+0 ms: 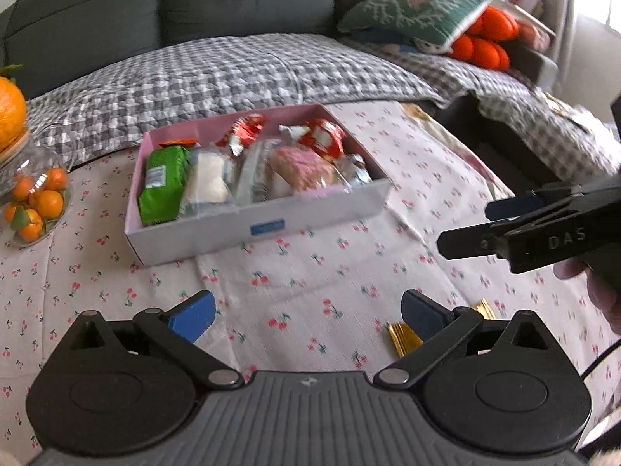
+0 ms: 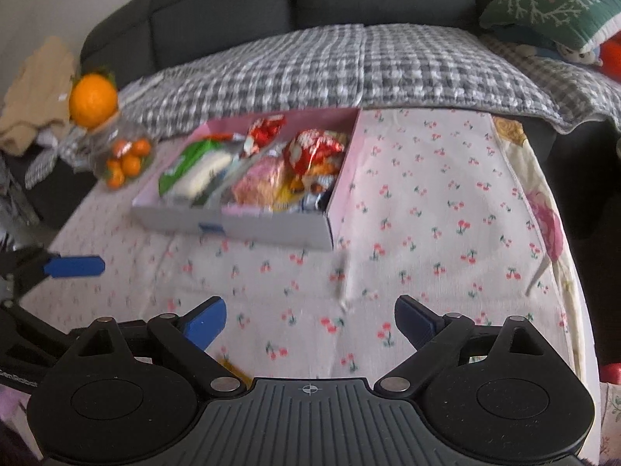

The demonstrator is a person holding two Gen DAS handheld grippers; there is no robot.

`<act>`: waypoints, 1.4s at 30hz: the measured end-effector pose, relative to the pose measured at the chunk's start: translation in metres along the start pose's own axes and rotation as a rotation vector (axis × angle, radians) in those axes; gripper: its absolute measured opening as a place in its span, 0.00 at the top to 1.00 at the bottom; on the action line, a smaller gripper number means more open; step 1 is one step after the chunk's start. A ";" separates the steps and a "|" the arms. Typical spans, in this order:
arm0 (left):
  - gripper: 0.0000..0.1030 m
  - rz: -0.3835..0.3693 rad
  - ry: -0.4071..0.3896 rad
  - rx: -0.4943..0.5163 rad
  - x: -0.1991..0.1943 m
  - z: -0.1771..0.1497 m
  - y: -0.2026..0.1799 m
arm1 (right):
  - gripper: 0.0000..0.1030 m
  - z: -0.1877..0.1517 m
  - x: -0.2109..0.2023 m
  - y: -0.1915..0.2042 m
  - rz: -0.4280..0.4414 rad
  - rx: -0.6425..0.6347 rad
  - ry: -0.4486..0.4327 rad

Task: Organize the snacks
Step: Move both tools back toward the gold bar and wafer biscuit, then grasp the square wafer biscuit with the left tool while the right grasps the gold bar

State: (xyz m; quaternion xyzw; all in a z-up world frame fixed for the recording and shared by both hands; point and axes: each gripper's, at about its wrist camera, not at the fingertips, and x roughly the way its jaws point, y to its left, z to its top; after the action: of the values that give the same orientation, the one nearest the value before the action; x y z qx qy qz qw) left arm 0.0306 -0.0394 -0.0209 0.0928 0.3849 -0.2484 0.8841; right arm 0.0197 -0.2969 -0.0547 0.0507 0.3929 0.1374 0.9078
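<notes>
A shallow white box with a pink inside (image 1: 217, 233) (image 2: 271, 229) sits on the cherry-print cloth, filled with wrapped snacks: a green packet (image 1: 163, 182) (image 2: 182, 167), a pink one (image 1: 302, 167) (image 2: 258, 184), red-and-white wrappers (image 1: 322, 138) (image 2: 310, 149). A gold-wrapped snack (image 1: 403, 336) lies on the cloth by my left gripper's right finger. My left gripper (image 1: 308, 312) is open and empty, near the box's front. My right gripper (image 2: 310, 320) is open and empty too; it also shows from the side in the left wrist view (image 1: 465, 229).
A glass jar of small oranges (image 1: 35, 198) (image 2: 124, 159) with a big orange on its lid (image 2: 93, 99) stands left of the box. A sofa with a checked blanket (image 1: 233, 73) lies behind the table. Green cushion (image 1: 411, 11) at back right.
</notes>
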 end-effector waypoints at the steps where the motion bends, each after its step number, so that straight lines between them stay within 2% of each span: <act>1: 0.01 -0.004 0.006 0.011 0.000 -0.003 -0.003 | 0.07 -0.003 0.000 0.001 0.004 -0.018 0.010; 6: 0.01 -0.055 0.033 0.070 -0.001 -0.017 -0.016 | 0.07 -0.018 0.000 0.003 0.033 -0.109 0.058; 14: 0.02 -0.169 0.060 0.157 -0.002 -0.037 -0.033 | 0.07 -0.037 0.004 0.009 0.033 -0.236 0.129; 23: 0.13 -0.323 0.119 0.260 -0.002 -0.050 -0.045 | 0.07 -0.045 0.012 0.017 0.023 -0.333 0.181; 26: 0.22 -0.354 0.156 0.292 0.000 -0.056 -0.049 | 0.07 -0.050 0.016 0.020 0.013 -0.372 0.205; 31: 0.43 -0.341 0.182 0.326 0.003 -0.062 -0.051 | 0.05 -0.054 0.018 0.023 -0.001 -0.404 0.202; 33: 0.45 -0.332 0.182 0.328 0.004 -0.061 -0.051 | 0.05 -0.054 0.019 0.022 -0.003 -0.397 0.196; 37: 0.57 -0.298 0.173 0.299 0.007 -0.057 -0.046 | 0.04 -0.052 0.022 0.020 -0.012 -0.368 0.174; 42: 0.66 -0.234 0.154 0.239 0.012 -0.050 -0.035 | 0.03 -0.045 0.029 0.015 -0.027 -0.315 0.169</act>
State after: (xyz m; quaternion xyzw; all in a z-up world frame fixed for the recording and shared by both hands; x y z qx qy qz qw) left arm -0.0118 -0.0559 -0.0631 0.1706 0.4275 -0.3857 0.7996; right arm 0.0029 -0.2752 -0.1032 -0.1090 0.4421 0.1887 0.8701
